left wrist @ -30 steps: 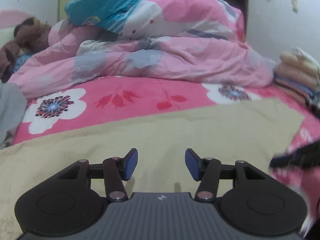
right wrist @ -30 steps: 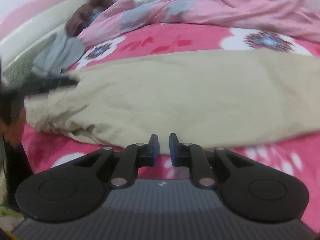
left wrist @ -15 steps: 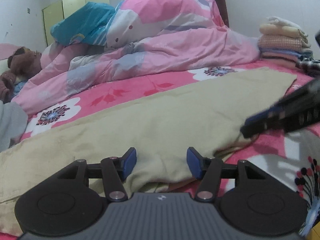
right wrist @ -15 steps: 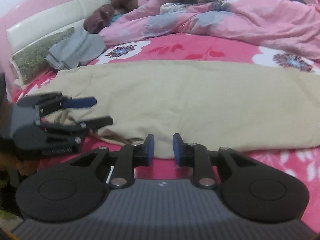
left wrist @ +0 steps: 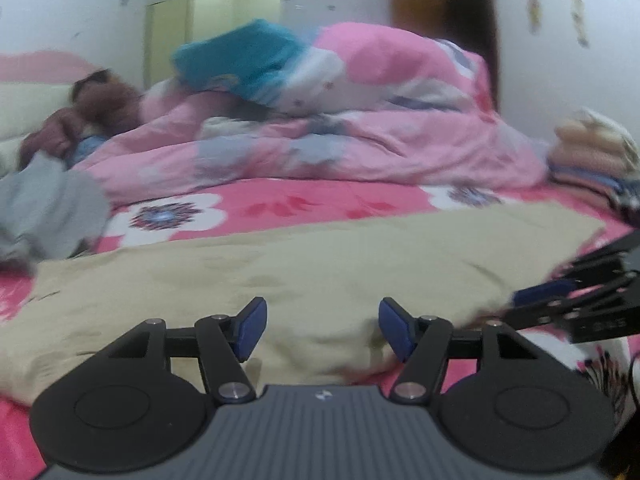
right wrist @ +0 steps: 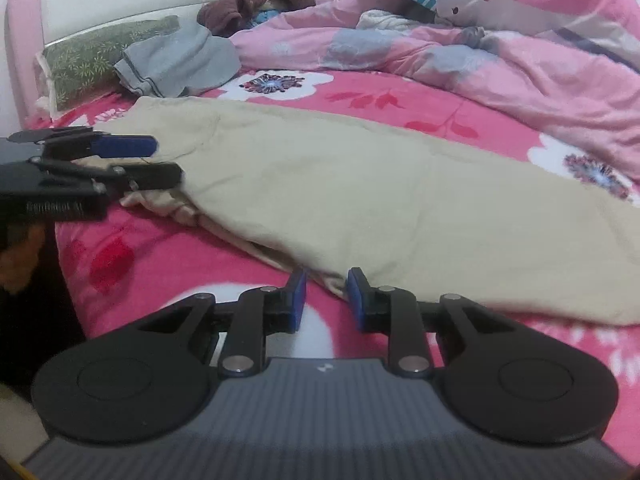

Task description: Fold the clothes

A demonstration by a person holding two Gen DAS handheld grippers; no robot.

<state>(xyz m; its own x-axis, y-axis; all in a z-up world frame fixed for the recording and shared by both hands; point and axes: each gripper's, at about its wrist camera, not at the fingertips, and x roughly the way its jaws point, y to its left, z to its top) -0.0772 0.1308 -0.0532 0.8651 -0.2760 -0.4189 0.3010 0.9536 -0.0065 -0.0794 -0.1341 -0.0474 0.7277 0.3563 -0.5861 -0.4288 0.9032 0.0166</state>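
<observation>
While the beige garment [right wrist: 360,184] lies across mid-frame, we see the left gripper [left wrist: 321,330] spread wide above it; the right gripper [right wrist: 326,294] stands slightly parted at its lower hem. Neither grips cloth.

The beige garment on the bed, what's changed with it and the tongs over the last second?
The right tongs have opened from nearly shut to a clear gap at the near edge of the beige garment. The left tongs have stayed wide open, gripping nothing. The garment is still spread flat on the pink floral sheet, unfolded.

Right gripper [right wrist: 326,294] fingers wider apart.
</observation>
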